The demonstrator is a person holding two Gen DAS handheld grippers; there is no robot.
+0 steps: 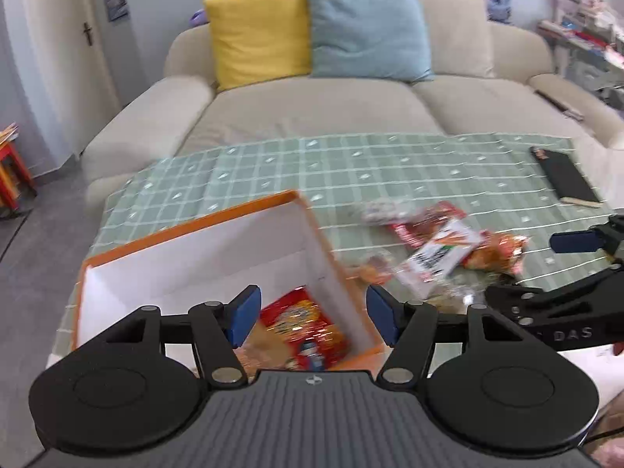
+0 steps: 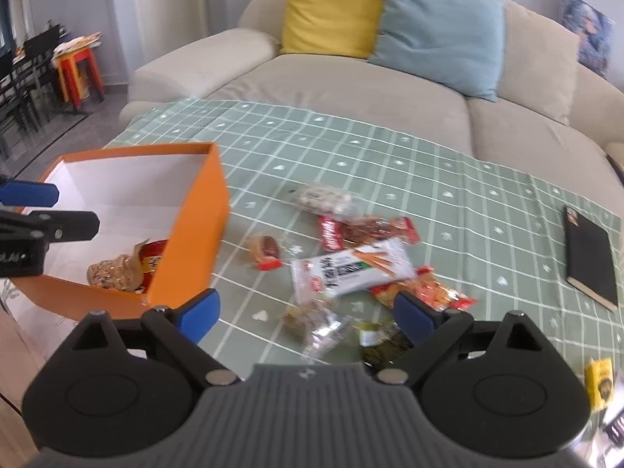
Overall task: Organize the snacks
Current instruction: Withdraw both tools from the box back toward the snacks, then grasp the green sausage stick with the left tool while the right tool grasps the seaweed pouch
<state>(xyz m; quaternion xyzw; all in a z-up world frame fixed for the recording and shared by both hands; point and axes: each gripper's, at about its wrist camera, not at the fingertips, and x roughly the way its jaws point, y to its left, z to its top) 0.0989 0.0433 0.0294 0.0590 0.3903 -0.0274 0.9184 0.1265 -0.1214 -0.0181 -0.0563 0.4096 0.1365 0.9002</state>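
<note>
An orange box (image 1: pixel 195 230) with white inner walls stands on the green checked tablecloth (image 2: pixel 390 156). In it lie a red snack packet (image 1: pixel 304 327) and a clear-wrapped brown snack (image 2: pixel 113 273). My left gripper (image 1: pixel 314 314) hangs open above the box's near right corner, with nothing between its pads. To the right of the box lies a loose pile of snacks: a white carrot packet (image 2: pixel 351 269), a red packet (image 2: pixel 366 230), an orange packet (image 2: pixel 425 292) and a clear-wrapped snack (image 2: pixel 316 323). My right gripper (image 2: pixel 308 312) is open over the pile's near edge, gripping nothing.
A black notebook (image 2: pixel 589 257) lies at the cloth's right side, and a small yellow box (image 2: pixel 600 386) sits near the front right. Behind the table stands a beige sofa (image 1: pixel 351 109) with yellow and blue cushions. A red stool (image 2: pixel 78 70) is at the far left.
</note>
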